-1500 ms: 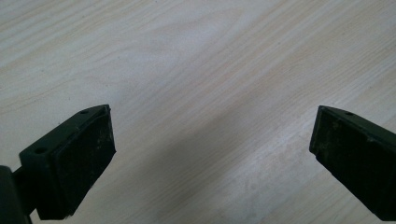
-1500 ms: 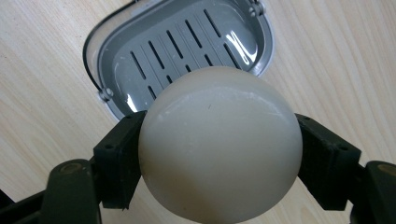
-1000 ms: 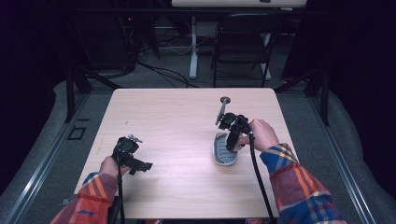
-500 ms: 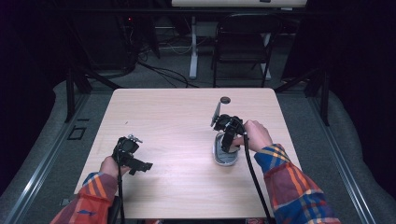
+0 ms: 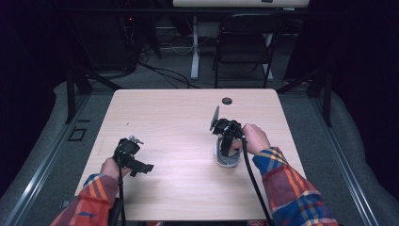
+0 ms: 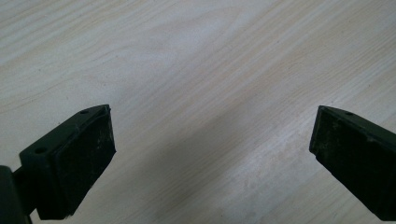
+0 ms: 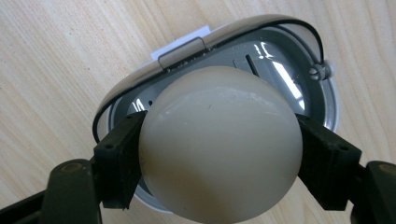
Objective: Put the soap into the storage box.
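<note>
- High view: the right gripper (image 5: 225, 128) hung over a grey oval holder (image 5: 227, 159) on the right half of the table (image 5: 169, 117), the person's right hand (image 5: 251, 139) gripping it from the right.
- The holder's thin lid (image 5: 215, 117) stood up on edge just beyond that gripper, so the holder was open and ready.
- The left gripper (image 5: 129, 150) sat low at the near left of the table, well apart from the action, with bare wood ahead of it.
- A small dark round hole (image 5: 227, 100) showed near the far edge, away from both grippers.
- Left gripper view: the left gripper (image 6: 212, 140) had its jaws spread wide with nothing between them, just the wood grain of the table (image 6: 196, 56).
- Right gripper view: here was the catch! The right gripper (image 7: 219, 149) was clamped on a pale egg (image 7: 219, 144), one jaw pressed to each flank.
- The egg hovered right above the holder (image 7: 280, 60), whose shiny grey hollow (image 7: 275, 65) and wire rim (image 7: 308, 35) showed behind it.
- Whether the egg touched the hollow, I could not tell from this angle.
- Progress, as I judged it: pick-up done, egg lined up over the hollow. Left to do: seat it, let go, and likely bring the lid down.
</note>
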